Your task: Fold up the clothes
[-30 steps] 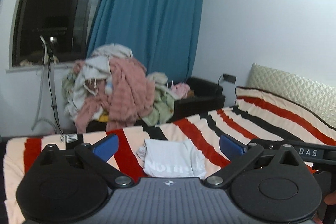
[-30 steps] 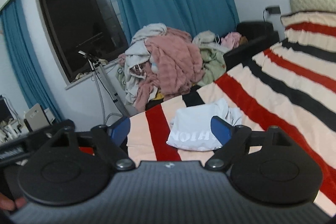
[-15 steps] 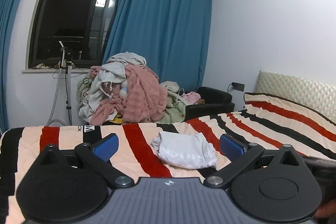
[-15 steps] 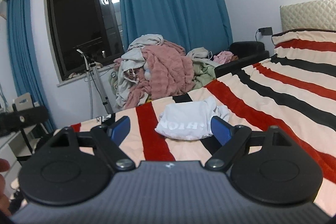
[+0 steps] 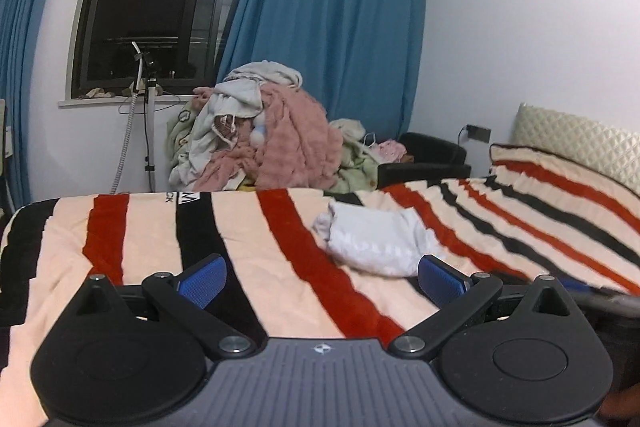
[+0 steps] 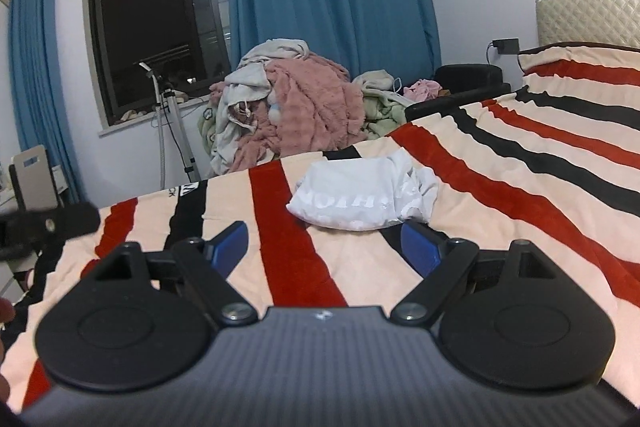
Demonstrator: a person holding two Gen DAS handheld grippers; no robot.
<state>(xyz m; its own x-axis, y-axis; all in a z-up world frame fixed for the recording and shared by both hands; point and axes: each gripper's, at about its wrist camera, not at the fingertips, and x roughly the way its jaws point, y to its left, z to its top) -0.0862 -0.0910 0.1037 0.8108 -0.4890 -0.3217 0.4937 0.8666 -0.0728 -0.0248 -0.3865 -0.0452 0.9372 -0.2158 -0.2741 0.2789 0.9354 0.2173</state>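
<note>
Blue ribbed pads (image 5: 202,281) tip the black fingers of your left gripper (image 5: 322,279), and they stand wide apart with nothing between them; your right gripper (image 6: 326,245) is spread the same way over the bed, also empty. Just ahead of both, lying on the cream, red and black striped fleece blanket (image 5: 248,247), is the white cotton T-shirt (image 5: 380,241), already gathered into a loose, rumpled bundle, near the far edge of the bed and touching neither gripper. You should expect it to be light, limp and easy to drag: it will sag wherever you do not support it, and the plush blanket will likely cling to it a little. Judging by its shape, your best hold is a single layer at an outer edge or corner, one gripper to each side, so it opens flat instead of lifting as a wad. Pale lettering shows on the shirt in the right view (image 6: 340,199), mirrored or inverted, roughly "NOTH…"; the rest is too faint to read. A black patch on the blanket's far edge (image 5: 188,198) carries white letters that you cannot make out fully.
</note>
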